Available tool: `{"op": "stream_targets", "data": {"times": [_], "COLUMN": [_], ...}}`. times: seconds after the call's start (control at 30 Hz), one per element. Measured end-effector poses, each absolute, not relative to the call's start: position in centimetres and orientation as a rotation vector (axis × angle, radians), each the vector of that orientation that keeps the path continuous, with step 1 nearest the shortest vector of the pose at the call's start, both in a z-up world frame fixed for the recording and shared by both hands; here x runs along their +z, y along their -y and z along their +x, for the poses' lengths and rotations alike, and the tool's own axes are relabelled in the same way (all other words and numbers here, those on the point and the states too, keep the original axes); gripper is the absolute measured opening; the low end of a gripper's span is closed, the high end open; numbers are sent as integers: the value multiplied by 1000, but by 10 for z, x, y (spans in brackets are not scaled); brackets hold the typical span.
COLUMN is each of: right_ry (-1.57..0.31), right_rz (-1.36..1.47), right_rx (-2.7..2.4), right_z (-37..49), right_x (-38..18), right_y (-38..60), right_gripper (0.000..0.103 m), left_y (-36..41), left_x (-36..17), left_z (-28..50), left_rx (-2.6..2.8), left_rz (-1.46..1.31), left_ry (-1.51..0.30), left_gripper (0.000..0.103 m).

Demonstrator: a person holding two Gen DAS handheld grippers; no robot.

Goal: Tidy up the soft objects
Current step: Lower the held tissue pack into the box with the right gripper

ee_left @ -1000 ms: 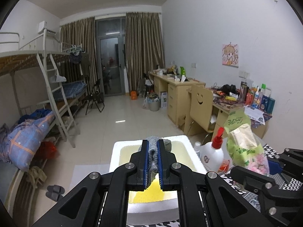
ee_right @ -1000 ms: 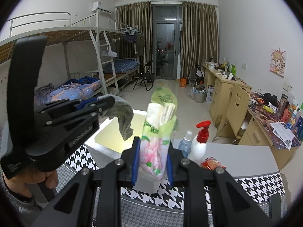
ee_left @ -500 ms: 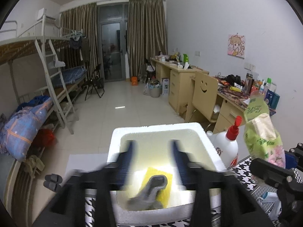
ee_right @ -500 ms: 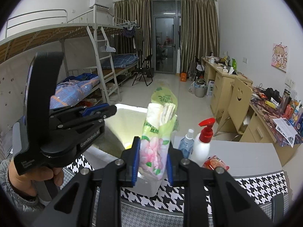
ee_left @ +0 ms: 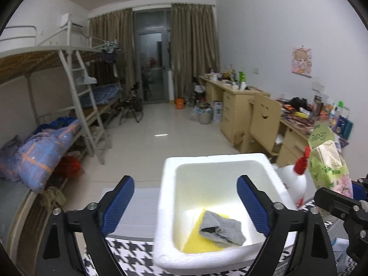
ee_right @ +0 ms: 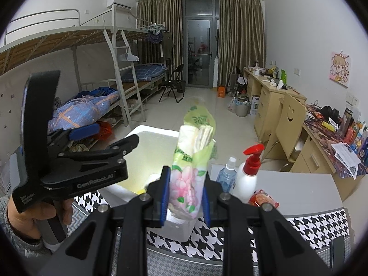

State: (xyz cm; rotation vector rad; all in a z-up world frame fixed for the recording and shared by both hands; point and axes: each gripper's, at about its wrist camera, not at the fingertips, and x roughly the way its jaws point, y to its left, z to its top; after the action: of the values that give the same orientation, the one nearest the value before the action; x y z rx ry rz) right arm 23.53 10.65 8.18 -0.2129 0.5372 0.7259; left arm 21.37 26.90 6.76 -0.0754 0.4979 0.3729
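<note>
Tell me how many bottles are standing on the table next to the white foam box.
2: a white pump bottle with a red top right of the foam box, and a smaller clear bottle just to its left. The tissue pack could hide more.

Your left wrist view looks steeply into the foam box (ee_left: 214, 161) at lower centre; your right wrist view, close alongside, shares that box (ee_right: 147, 135) and the room beyond.

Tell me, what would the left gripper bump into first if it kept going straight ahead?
Probably the white foam box: the open left gripper straddles its near left wall. Depth is unclear.
</note>
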Motion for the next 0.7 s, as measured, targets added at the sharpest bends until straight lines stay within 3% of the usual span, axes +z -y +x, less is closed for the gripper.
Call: {"op": "stream_targets", "data": {"times": [0.1, 0.7], "right_ry": [-540, -565], "right_rz": [-219, -257], "right_rx": [729, 747], "right_z": [236, 242], "right_x": [81, 73], "right_y": [-110, -138], "right_gripper": [28, 28], "left_y": [-272, -297], "left_x": [69, 66], "left_z": [208, 181], "left_rx": [386, 486], "left_rz": [-74, -116], "left_ry": [-490, -443], "left_gripper": [102, 102]}}
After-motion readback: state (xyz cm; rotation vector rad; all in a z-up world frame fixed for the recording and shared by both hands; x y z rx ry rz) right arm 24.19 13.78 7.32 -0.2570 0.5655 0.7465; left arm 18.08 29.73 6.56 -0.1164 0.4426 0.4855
